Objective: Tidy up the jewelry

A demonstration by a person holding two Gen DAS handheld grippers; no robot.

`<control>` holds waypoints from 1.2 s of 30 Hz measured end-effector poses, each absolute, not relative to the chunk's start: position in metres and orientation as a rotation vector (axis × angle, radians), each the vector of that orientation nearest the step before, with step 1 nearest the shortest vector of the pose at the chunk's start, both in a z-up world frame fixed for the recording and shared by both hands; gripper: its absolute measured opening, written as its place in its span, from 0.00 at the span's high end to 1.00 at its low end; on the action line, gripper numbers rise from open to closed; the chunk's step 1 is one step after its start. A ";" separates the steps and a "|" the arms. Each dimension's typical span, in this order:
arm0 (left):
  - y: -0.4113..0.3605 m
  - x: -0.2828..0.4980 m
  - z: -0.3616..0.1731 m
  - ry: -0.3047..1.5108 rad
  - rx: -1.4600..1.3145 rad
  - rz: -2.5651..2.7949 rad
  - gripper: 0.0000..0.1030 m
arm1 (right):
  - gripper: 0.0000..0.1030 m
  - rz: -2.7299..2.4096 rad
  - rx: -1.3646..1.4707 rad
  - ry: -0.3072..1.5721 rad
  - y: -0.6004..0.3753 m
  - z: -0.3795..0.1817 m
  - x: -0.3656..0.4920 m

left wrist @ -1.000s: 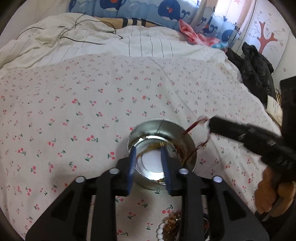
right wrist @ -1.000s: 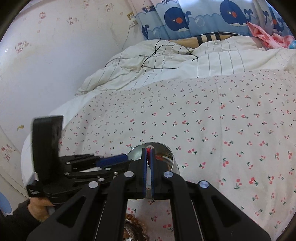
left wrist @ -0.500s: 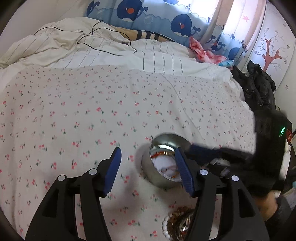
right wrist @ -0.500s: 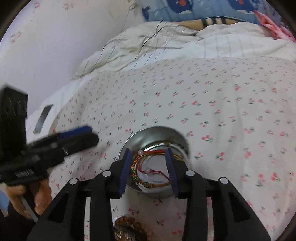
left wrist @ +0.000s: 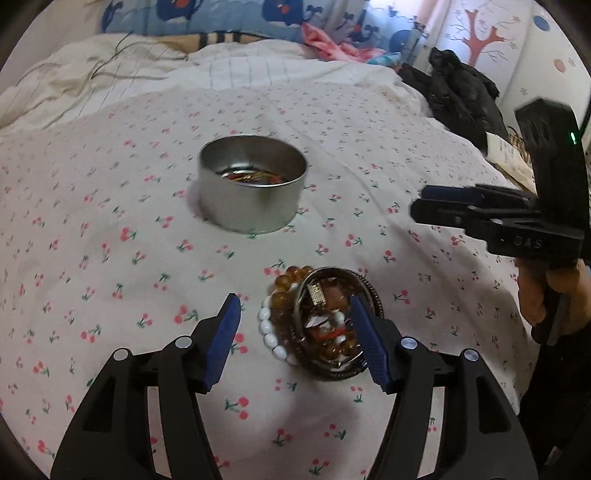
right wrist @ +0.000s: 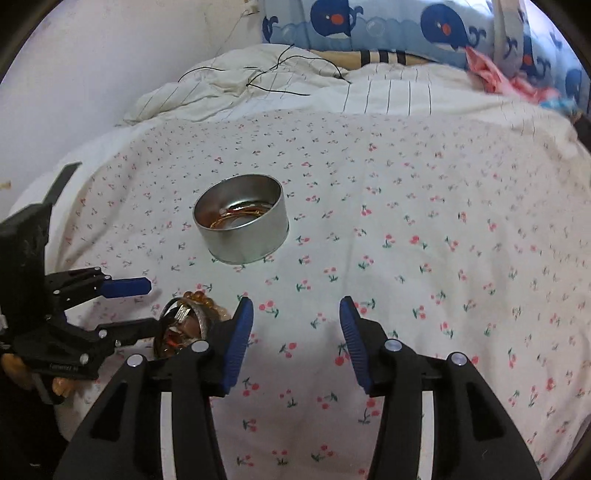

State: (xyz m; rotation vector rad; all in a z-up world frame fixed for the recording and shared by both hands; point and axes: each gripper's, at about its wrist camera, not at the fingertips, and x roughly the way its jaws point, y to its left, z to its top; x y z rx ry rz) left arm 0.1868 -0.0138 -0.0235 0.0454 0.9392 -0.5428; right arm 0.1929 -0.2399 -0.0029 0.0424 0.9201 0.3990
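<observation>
A round metal tin (left wrist: 253, 183) stands on the cherry-print bedspread and holds string bracelets; it also shows in the right wrist view (right wrist: 242, 219). Nearer lies a pile of jewelry (left wrist: 320, 322): amber and white bead bracelets and silver bangles, also seen in the right wrist view (right wrist: 184, 325). My left gripper (left wrist: 295, 343) is open, its jaws on either side of the pile's left part, holding nothing. My right gripper (right wrist: 295, 343) is open and empty above bare bedspread, right of the pile.
A rumpled white duvet (right wrist: 280, 85) with a black cable lies at the far end, before whale-print pillows (right wrist: 388, 26). Black clothing (left wrist: 458, 92) lies at the bed's right edge. A wall (right wrist: 92, 74) stands at the left.
My right gripper opened and let the red string bracelet fall into the tin. Both grippers then drew back from the tin; my left gripper opened wide and now brackets the jewelry pile.
</observation>
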 end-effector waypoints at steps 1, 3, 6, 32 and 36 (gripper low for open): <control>-0.016 0.185 -0.025 0.932 0.053 -0.547 0.43 | 0.51 0.397 0.046 0.918 -0.240 -0.004 0.193; -0.018 0.185 -0.026 0.926 0.044 -0.559 0.43 | 0.48 0.394 0.048 0.923 -0.239 -0.008 0.193; -0.019 0.188 -0.029 0.926 0.024 -0.561 0.43 | 0.47 0.397 0.039 0.934 -0.236 -0.013 0.194; 0.000 0.199 -0.027 0.971 -0.065 -0.596 0.97 | 0.40 0.482 -0.019 0.960 -0.212 -0.020 0.191; 0.013 0.203 -0.019 0.961 -0.140 -0.612 0.97 | 0.40 0.491 -0.044 0.976 -0.207 -0.023 0.190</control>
